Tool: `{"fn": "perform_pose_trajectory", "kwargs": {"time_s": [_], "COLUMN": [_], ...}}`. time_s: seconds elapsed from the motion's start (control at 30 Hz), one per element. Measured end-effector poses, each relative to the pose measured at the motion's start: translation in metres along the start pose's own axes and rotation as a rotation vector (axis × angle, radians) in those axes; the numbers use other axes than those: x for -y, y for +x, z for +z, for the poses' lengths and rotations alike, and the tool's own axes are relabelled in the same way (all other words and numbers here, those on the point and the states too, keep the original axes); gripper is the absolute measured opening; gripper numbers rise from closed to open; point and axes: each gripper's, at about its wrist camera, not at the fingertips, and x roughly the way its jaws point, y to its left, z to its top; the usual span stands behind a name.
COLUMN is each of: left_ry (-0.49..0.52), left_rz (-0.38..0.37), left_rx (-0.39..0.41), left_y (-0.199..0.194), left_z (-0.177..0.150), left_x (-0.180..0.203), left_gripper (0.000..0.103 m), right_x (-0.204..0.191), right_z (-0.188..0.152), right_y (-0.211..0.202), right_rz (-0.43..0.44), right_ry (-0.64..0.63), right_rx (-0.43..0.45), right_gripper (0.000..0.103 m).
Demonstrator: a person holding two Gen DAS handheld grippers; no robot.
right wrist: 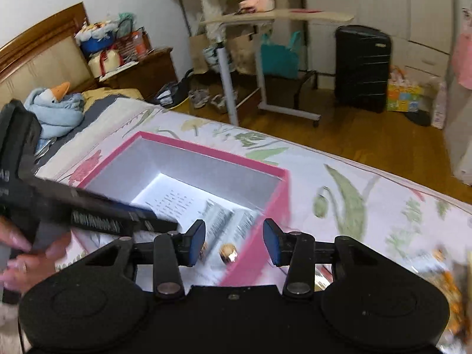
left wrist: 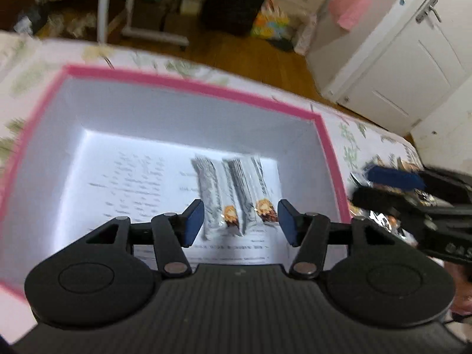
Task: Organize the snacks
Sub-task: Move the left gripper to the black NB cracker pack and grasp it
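A pink-rimmed box (left wrist: 188, 82) with white inner walls lies on the flowered bed cover. Two silver snack bars (left wrist: 233, 194) with orange print lie side by side on its floor at the right. My left gripper (left wrist: 240, 221) is open and empty, held just above the bars' near ends. My right gripper (right wrist: 234, 243) is open and empty over the box's (right wrist: 277, 203) near right corner, with the bars (right wrist: 227, 221) below it. More loose snacks (left wrist: 383, 221) lie on the bed right of the box; they show blurred at the right edge of the right wrist view (right wrist: 448, 277).
The flowered bed cover (right wrist: 368, 194) runs to the bed's far edge, with wooden floor beyond. A rolling table (right wrist: 265, 20), a black suitcase (right wrist: 361, 67) and white doors (left wrist: 413, 53) stand across the room. A blue goose toy (right wrist: 56, 103) lies by the headboard.
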Motion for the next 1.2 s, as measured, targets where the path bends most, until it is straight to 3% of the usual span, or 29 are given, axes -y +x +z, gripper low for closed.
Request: {"fn": "perform_pose_trajectory", "kwargs": {"time_s": [0.13, 0.3, 0.53, 0.73, 0.9, 1.0, 1.2], "left_ry": [0.027, 0.030, 0.145, 0.256, 0.345, 0.399, 0.454], "left_rz": [-0.016, -0.091, -0.136, -0.187, -0.196, -0.163, -0.017], "left_rx": [0.041, 0.012, -0.007, -0.027, -0.068, -0.115, -0.207], "left_y": [-0.035, -0.055, -0.068, -0.058, -0.031, -0.004, 0.058], "left_z": [-0.014, -0.025, -0.048, -0.065, -0.073, -0.071, -0.057], "left_x": [0.011, 0.029, 0.087, 0.144, 0.182, 0.198, 0.214], "left_gripper": [0.053, 0.050, 0.048, 0.047, 0.047, 0.047, 0.051], "right_x": [0.019, 0.038, 0.049, 0.049, 0.050, 0.048, 0.049], "right_z": [-0.027, -0.057, -0.093, -0.118, -0.136, -0.143, -0.143], "right_y": [-0.044, -0.096, -0.133, -0.125, -0.103, -0.075, -0.015], "right_rz": [-0.023, -0.103, -0.131, -0.128, -0.061, -0.035, 0.042], "right_ry": [0.066, 0.106, 0.152, 0.123, 0.045, 0.014, 0.047], "right_rx": [-0.004, 0.005, 0.015, -0.009, 0.016, 0.030, 0.031], "right_gripper": [0.049, 0.050, 0.054, 0.055, 0.056, 0.056, 0.056]}}
